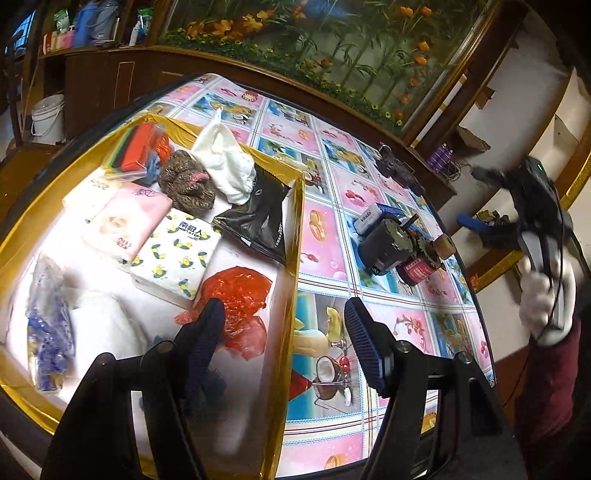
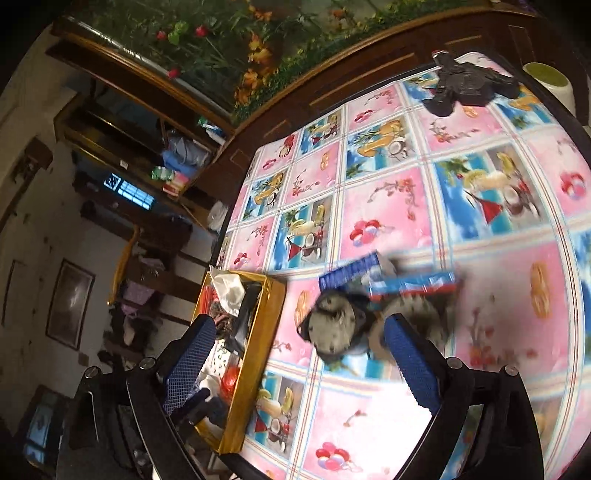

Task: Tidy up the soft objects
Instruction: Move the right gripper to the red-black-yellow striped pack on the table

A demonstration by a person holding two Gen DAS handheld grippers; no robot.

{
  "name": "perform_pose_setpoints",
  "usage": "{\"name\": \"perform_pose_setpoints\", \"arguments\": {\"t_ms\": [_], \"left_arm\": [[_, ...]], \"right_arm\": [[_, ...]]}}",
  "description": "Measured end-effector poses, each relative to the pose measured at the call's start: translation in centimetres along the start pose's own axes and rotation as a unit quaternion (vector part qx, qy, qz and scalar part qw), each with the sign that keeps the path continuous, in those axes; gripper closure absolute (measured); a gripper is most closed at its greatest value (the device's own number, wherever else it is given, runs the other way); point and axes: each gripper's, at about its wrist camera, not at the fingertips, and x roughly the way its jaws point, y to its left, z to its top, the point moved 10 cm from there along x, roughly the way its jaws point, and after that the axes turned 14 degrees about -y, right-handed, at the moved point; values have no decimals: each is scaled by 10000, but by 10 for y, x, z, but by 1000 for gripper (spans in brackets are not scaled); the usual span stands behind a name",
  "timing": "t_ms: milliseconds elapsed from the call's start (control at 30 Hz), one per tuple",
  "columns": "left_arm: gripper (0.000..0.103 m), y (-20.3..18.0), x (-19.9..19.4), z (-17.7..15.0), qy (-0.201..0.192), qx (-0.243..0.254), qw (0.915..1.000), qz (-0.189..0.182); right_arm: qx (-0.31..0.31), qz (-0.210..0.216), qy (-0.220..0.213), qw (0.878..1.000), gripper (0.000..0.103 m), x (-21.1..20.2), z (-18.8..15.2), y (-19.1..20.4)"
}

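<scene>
Blue-padded jaws of both grippers [image 1: 284, 347] [image 2: 299, 363] gape, empty

I'm in a lived-in home, in what looks like a living or dining room. My table [image 1: 369, 206] wears a glossy oilcloth printed with fruit and cocktails. At twelve o'clock stands dark wooden cabinetry holding a big glass-fronted panel of bamboo and orange flowers [image 1: 332, 48]. At ten o'clock, open shelves [image 1: 85, 29] carry bottles and packets, with a white plastic bucket [image 1: 48, 118] on the floor below.
</scene>
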Motion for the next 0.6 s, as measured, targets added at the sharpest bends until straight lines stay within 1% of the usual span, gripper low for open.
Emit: {"name": "perform_pose_setpoints", "arguments": {"t_ms": [100, 200, 233, 333, 367, 400, 433, 533, 567, 600], "left_arm": [[37, 2, 2, 0, 31, -25, 10000, -22], [37, 6, 5, 1, 58, -56, 10000, -32], [37, 7, 6, 1, 67, -69, 9999, -39], [37, 11, 9, 3, 82, -116, 9999, -57], [37, 12, 10, 4, 87, -130, 9999, -59], [37, 14, 12, 4, 96, -144, 9998, -54], [37, 16, 14, 5, 109, -166, 9998, -47], [37, 22, 19, 3, 164, -222, 9996, -20], [37, 24, 21, 3, 181, -232, 9996, -3], [37, 26, 22, 4, 190, -240, 9995, 8]], "right_arm": [[51, -75, 556, 9984, 8, 38, 14, 6], [-9, -240, 1191, 9926, 10, 78, 13, 9], [-39, -355, 1360, 9901, 10, 91, 11, 7], [-10, -669, 2035, 9768, 10, 124, 2, -2], [75, -724, 2141, 9741, 10, 131, 2, -5], [183, -785, 2226, 9716, 10, 140, 4, -10], [245, -924, 2222, 9703, 10, 148, 9, -18], [24, -1693, 1724, 9704, 10, 150, 37, -48], [41, -1710, 1608, 9721, 9, 147, 47, -51], [166, -1522, 1627, 9747, 9, 145, 48, -48]]}}
